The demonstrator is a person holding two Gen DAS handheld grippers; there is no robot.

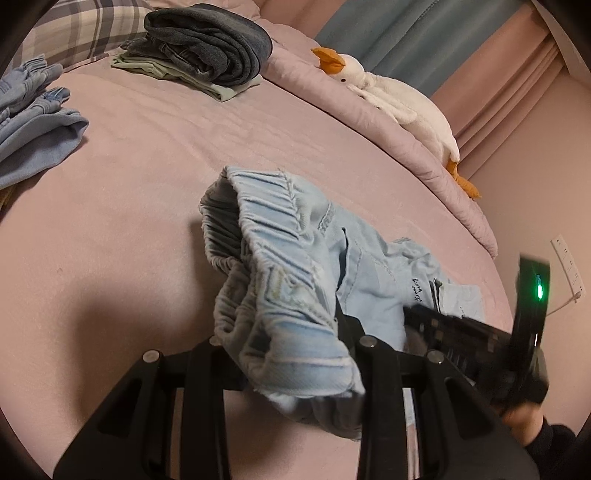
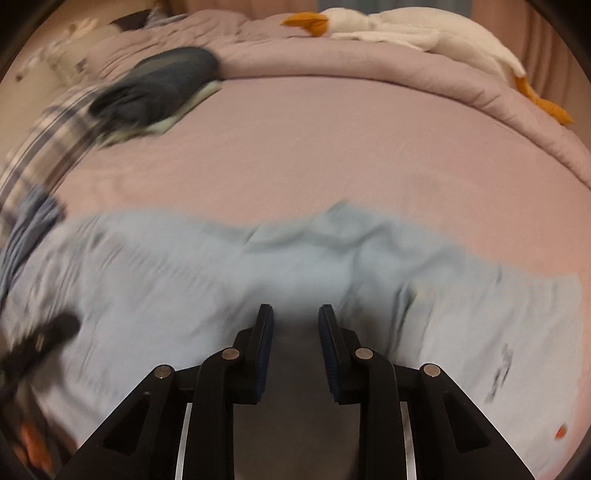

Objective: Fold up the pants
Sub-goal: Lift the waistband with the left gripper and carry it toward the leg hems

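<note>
The left gripper (image 1: 295,354) pinches the light blue pants' (image 1: 295,266) elastic waistband, the right gripper (image 2: 295,314) hovers spread above them, and bare pink bed (image 1: 147,184) lies beyond.

pale blue pants (image 1: 295,295) in left claw (image 1: 291,350)

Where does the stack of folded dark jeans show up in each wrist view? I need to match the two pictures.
Left wrist view: the folded dark jeans sit at the top, left of centre, stacked on a pale green garment.
Right wrist view: the same jeans appear blurred at upper left.
Shared landmark: the plush goose lies to the right of the stack in both views.
</note>
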